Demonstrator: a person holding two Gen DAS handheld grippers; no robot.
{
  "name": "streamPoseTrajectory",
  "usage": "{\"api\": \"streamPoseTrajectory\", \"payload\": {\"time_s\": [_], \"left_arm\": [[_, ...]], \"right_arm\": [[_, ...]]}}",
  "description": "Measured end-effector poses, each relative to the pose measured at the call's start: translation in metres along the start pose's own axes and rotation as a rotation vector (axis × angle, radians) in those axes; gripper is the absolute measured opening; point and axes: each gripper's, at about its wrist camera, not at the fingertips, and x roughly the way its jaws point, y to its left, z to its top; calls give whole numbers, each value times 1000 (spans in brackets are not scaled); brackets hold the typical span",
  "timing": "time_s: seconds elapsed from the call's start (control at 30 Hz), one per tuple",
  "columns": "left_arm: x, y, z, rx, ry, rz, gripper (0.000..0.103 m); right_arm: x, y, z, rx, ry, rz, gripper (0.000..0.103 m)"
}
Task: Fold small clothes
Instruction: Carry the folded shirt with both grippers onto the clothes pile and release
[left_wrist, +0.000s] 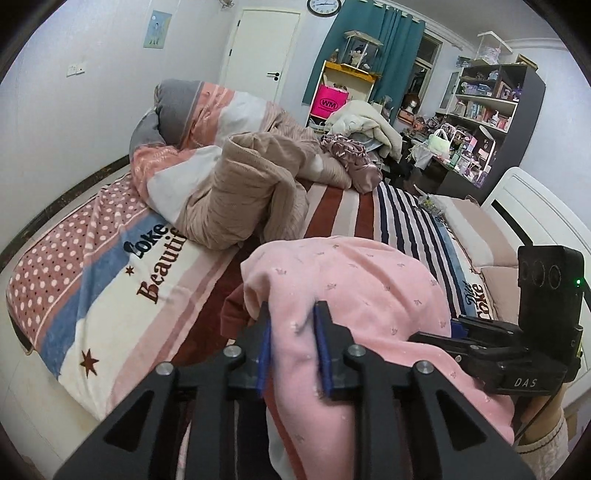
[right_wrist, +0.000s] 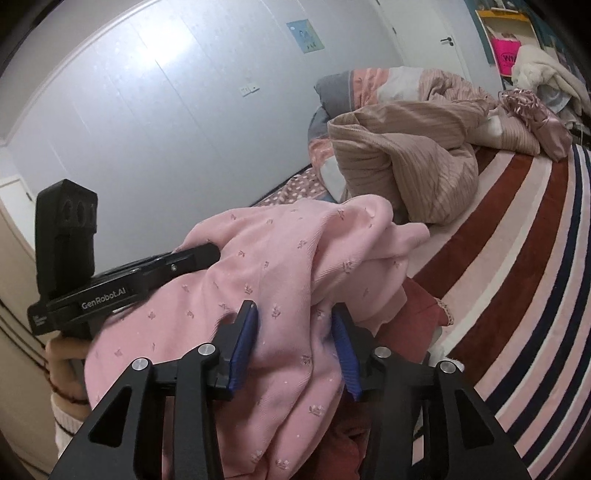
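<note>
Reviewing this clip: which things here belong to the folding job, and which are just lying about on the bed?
Part of the job:
- pink garment, with fabric between both grippers' pads
- left gripper
- right gripper
- striped bedspread, the work surface

Just lying about:
- beige quilt
- shiny purple cloth
- cream blanket

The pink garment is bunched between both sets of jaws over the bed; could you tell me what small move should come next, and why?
Probably draw the two grippers apart and lower the pink garment onto the striped bedspread. It hangs crumpled between the left gripper and the right gripper, with cloth in both sets of jaws, so it needs spreading flat before any fold.
</note>
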Motion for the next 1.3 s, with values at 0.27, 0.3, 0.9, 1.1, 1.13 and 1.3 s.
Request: {"api": "streamPoseTrajectory", "payload": {"time_s": [0.27,0.3,0.9,1.1,1.13,1.3], "left_arm": [[-25,-14,-2,49,-55,24,58],[-30,-17,-2,47,-66,12,60],[-69,-48,-13,117,-90,32,75],[-91,-58,-25,127,-133,37,75],[-96,-65,-28,135,-140,55,75],[-118,-111,-52,171,-196,78,75]], "right_arm": [[-19,4,-1,-51,-7,-26,63],[-27,3,-1,-52,-24,-36,67],[-79,2,-34,-78,-23,-16,72],[-97,9,-44,-98,-61,-31,72],[-104,10,-47,-101,-70,-30,72],[-143,13,-79,-116,-113,-106,72]]}}
